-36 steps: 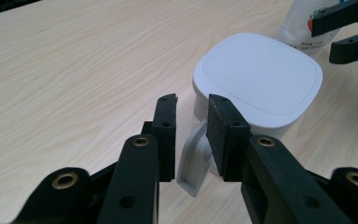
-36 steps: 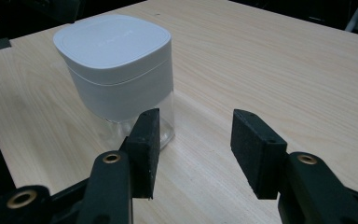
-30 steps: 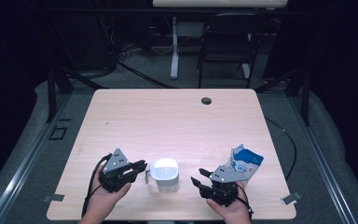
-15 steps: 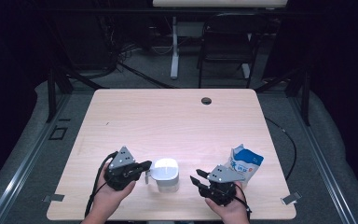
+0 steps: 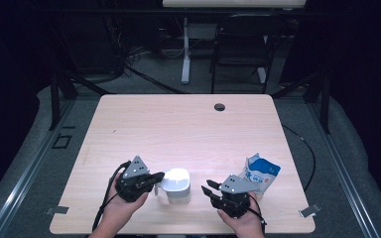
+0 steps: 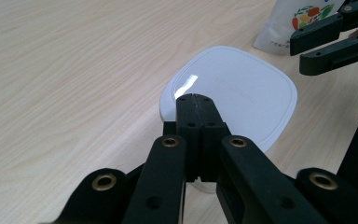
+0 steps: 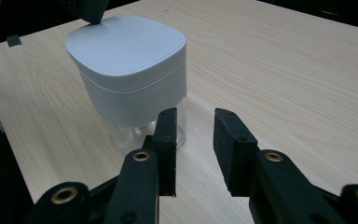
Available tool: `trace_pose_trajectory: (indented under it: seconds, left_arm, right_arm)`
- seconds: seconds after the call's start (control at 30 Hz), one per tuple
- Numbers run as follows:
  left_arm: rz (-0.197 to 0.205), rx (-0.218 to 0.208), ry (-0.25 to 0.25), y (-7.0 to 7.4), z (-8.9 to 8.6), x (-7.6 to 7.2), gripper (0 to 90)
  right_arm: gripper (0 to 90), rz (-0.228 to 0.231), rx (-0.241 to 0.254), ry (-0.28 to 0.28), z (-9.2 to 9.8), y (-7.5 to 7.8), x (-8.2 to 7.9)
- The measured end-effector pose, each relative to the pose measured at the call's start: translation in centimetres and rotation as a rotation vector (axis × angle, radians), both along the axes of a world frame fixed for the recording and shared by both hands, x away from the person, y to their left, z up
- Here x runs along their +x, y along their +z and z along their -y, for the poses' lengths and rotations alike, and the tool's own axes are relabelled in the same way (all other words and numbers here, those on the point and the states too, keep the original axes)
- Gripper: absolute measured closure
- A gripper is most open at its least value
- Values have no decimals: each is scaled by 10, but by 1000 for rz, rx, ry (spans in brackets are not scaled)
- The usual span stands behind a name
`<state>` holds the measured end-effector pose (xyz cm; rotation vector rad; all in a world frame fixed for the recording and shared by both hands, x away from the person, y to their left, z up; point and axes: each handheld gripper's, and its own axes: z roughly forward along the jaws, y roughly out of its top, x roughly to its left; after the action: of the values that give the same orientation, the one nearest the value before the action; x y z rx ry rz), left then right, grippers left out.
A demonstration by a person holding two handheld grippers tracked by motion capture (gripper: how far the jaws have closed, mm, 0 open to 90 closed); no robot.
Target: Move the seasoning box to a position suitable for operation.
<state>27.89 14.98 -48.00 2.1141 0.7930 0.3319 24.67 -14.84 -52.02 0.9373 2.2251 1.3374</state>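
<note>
Wooden table (image 5: 178, 124), white-lidded container (image 5: 176, 179), pouch (image 5: 262, 172)

The high view looks forward and down from above the near edge of the pale wooden tabletop (image 5: 188, 124). Both gripper views sit low and close, facing each other across the white square-lidded clear container (image 6: 242, 100), which all three share.

I see a pale wooden table (image 5: 178, 124) carrying a white-lidded container (image 5: 175, 186) between my left gripper (image 5: 156, 179) and right gripper (image 5: 209, 191), and a blue-and-white pouch (image 5: 261, 173) just beyond the right one.
</note>
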Motion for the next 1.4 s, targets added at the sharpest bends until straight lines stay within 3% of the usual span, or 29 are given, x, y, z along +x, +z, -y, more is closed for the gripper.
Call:
trace_pose_trajectory:
  seconds: [0.37, 0.7, 1.4]
  left_arm:
    - [6, 7, 4, 0, 1, 0, 900]
    - [11, 7, 8, 0, 1, -1, 900]
    - [5, -6, 21, -2, -2, -2, 900]
  right_arm:
    - [736, 2, -1, 4, -2, 1, 2]
    - [892, 2, -22, 22, -7, 3, 3]
    - [900, 2, -35, 84, -23, 5, 8]
